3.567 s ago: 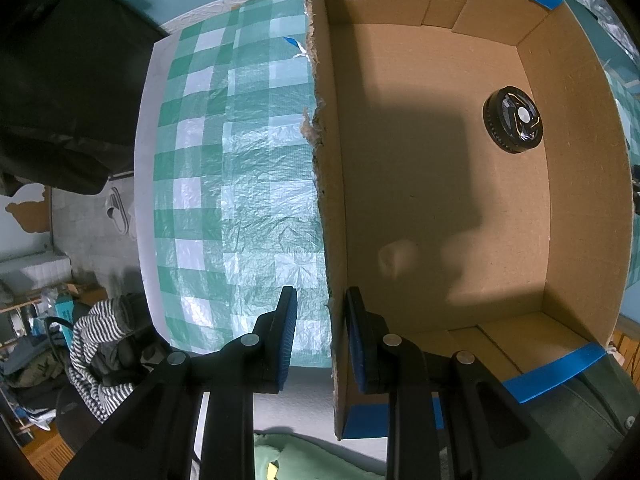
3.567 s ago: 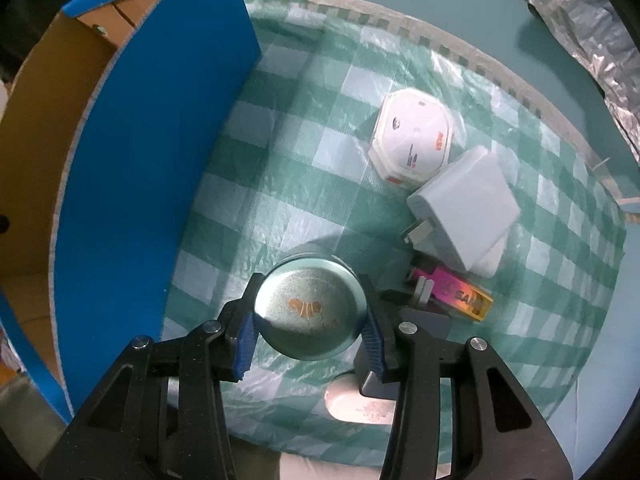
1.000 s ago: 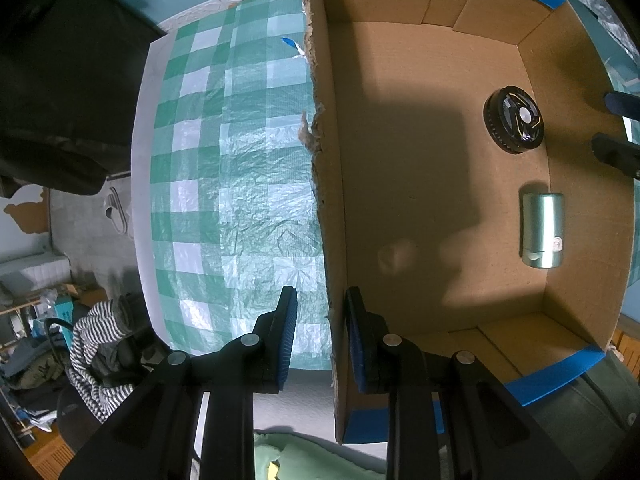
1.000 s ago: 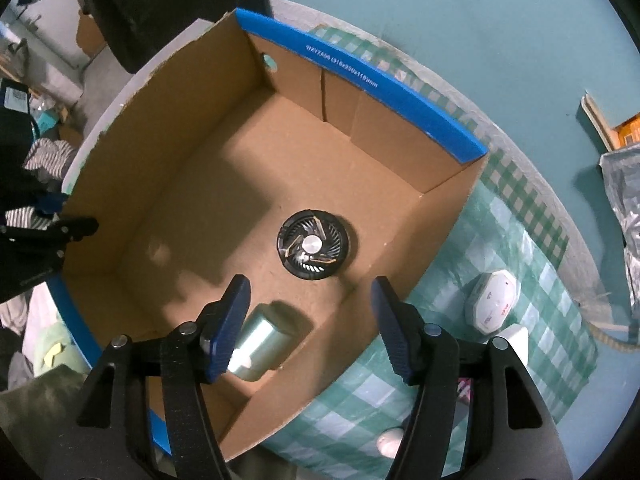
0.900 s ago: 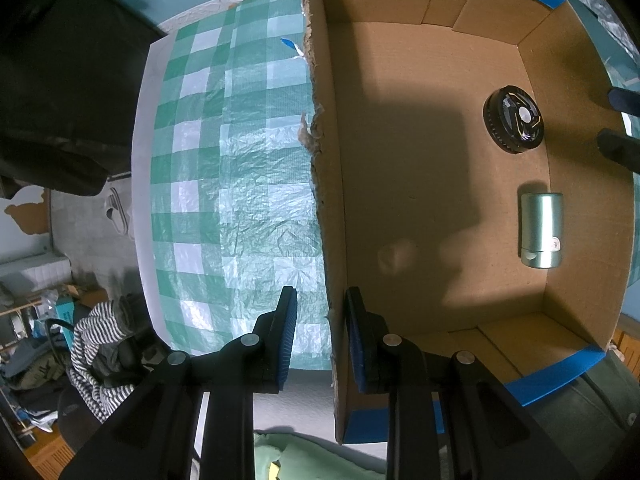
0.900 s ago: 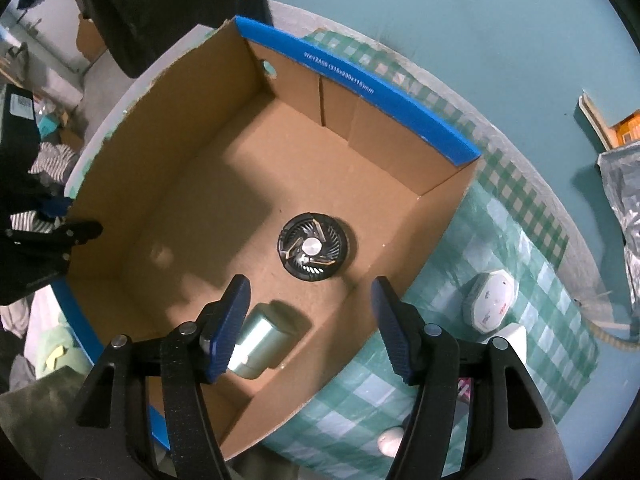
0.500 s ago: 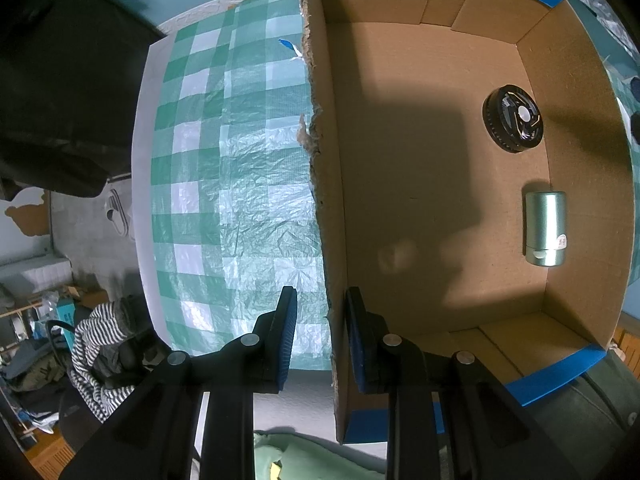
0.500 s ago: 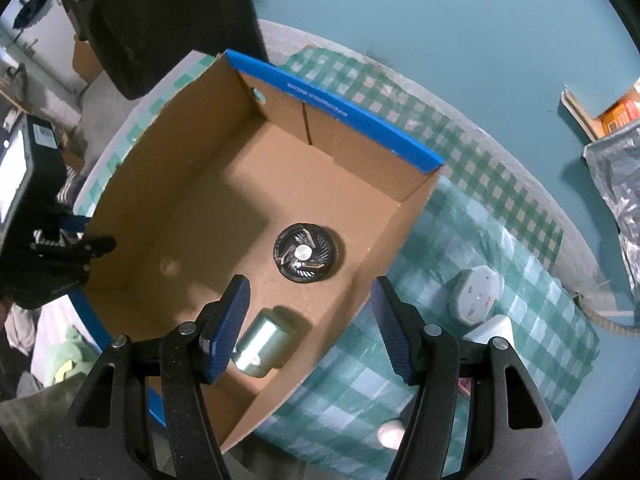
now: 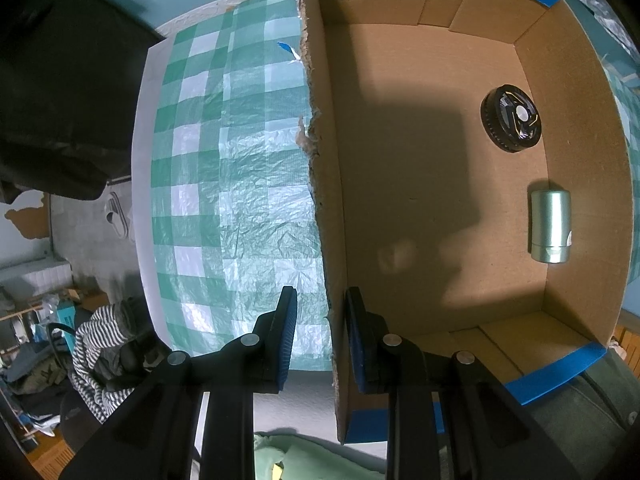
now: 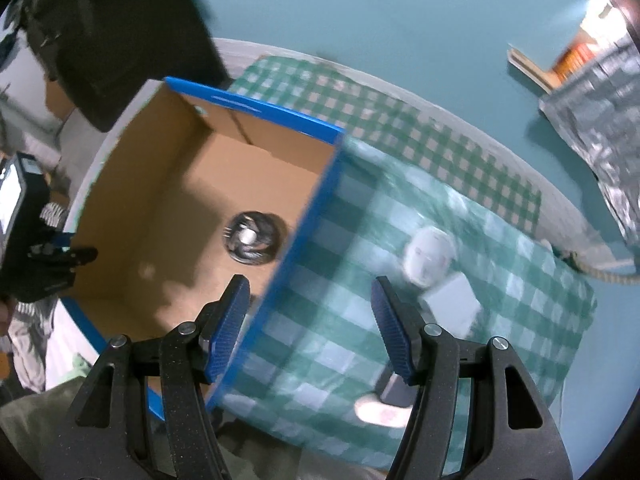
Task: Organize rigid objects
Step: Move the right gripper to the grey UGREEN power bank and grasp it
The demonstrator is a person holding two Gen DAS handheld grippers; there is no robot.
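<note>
A cardboard box (image 9: 328,208) with blue outer walls stands on a green checked cloth. Inside it lie a black round fan (image 9: 511,119) and a silver-green can (image 9: 550,227) on its side. My left gripper (image 9: 320,334) is shut on the box's torn left wall. My right gripper (image 10: 310,328) is open and empty, raised over the box's right wall (image 10: 304,216). In the blurred right wrist view the fan (image 10: 252,238) shows, and a white octagonal box (image 10: 428,258) and a grey-white adapter (image 10: 454,306) lie on the cloth to the right.
A whitish object (image 10: 378,410) and a dark item (image 10: 394,392) lie on the cloth near my right finger. Foil wrap (image 10: 600,112) sits at the far right on the teal surface. Clothes (image 9: 104,352) lie below the table's left edge.
The can now lies in the box. My open right gripper has risen and swung right, away from the box interior toward the cloth. The left gripper has not moved.
</note>
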